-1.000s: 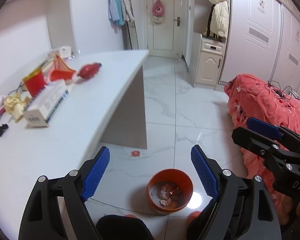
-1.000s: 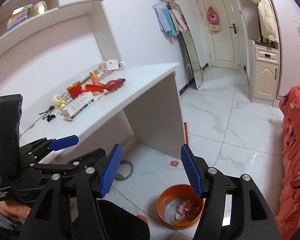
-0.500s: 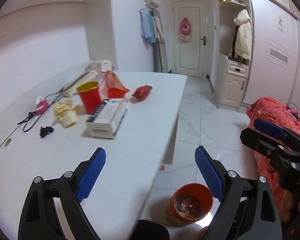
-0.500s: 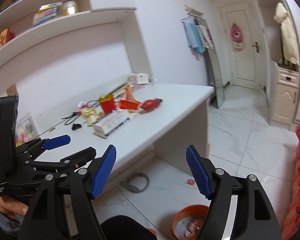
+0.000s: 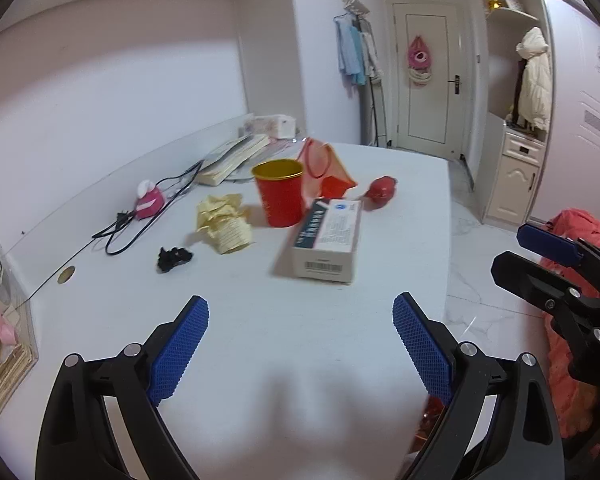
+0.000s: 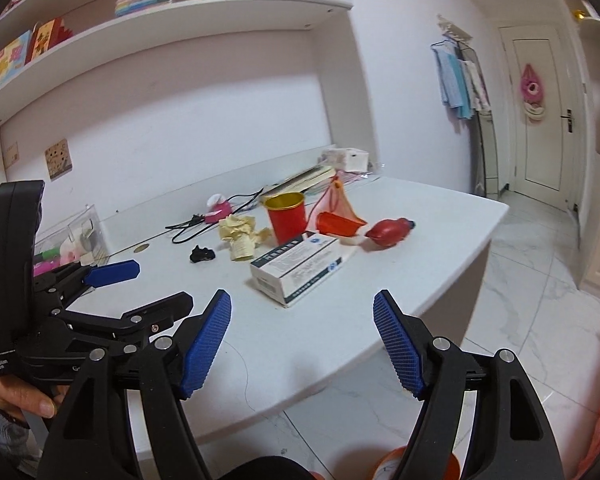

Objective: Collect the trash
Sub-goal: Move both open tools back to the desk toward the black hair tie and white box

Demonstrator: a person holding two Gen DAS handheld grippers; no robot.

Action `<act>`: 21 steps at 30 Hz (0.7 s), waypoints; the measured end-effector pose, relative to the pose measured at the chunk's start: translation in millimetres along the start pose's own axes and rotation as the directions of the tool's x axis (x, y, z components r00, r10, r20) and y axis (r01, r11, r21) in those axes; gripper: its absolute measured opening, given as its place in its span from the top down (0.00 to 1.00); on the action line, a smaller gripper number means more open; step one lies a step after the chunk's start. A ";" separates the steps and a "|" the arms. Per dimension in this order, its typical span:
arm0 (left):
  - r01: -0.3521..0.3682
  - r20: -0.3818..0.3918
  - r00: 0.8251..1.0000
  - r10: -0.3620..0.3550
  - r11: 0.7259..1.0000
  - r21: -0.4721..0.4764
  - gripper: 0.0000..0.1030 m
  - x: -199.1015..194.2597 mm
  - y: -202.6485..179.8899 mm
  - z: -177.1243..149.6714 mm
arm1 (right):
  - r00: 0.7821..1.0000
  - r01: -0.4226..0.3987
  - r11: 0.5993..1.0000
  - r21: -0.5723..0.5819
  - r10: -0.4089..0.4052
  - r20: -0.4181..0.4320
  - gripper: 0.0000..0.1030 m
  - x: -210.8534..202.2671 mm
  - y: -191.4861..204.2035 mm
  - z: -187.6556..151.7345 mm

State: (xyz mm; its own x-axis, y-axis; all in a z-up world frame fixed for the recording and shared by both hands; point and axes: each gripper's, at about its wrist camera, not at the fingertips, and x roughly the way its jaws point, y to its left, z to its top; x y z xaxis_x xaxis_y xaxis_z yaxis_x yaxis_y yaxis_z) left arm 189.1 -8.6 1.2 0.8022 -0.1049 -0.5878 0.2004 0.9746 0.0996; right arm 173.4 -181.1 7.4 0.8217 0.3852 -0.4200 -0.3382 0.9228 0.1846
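Swinging up from the floor, both hand-held grippers now face the white desk point(image 5: 300, 360) instead of the orange bin they looked into a second ago. That bin point(image 6: 392, 466) has slipped to the bottom edge of the right wrist view, down on the tiled floor by the desk's end.

Nearest, the left gripper point(image 5: 300, 344) hovers over bare desktop with its blue pads spread wide and nothing between them. The right gripper point(image 6: 302, 344) is beside it, jaws also apart and empty, a little wider than a second ago.

Further along the desk lies the litter. A white carton point(image 5: 327, 242) lies flat closest to the grippers. Left of it sit a crumpled yellow paper point(image 5: 225, 224) and a small black scrap point(image 5: 173, 258). Behind them stands a red cup point(image 5: 281, 191), upright, with red wrappers point(image 5: 332, 172) and a red squeeze bulb point(image 5: 382, 188) just beyond.

My guess is one drop into the bin is finished and the next pick is starting, the carton being the nearest candidate.
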 end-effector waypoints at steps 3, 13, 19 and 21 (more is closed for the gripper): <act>-0.012 -0.025 1.000 0.011 1.000 -0.020 0.10 9.9 18.2 1.2 | 1.000 -0.014 1.000 -0.019 0.013 -0.020 0.29 18.5 7.3 3.9; -0.017 -0.068 0.998 0.015 0.999 -0.033 0.10 48.2 60.1 14.0 | 0.991 0.005 1.000 -0.001 -0.005 -0.131 0.19 99.6 18.0 8.5; -0.017 -0.089 0.996 0.015 1.000 -0.021 0.10 64.1 91.5 17.6 | 0.978 0.085 0.995 0.047 -0.075 -0.194 0.07 144.2 31.5 14.8; -0.002 -0.084 0.996 0.001 1.000 -0.019 0.10 68.6 102.4 20.3 | 0.977 0.103 0.993 0.058 -0.090 -0.194 0.05 153.1 36.4 16.6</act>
State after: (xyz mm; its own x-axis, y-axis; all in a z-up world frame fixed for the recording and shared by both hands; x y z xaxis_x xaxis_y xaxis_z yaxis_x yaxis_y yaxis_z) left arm 276.1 80.0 -12.6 0.7522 -0.0873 -0.6531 0.1878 0.9785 0.0856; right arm 294.6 -88.7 -35.4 0.7440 0.2955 -0.5993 -0.2249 0.9553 0.1918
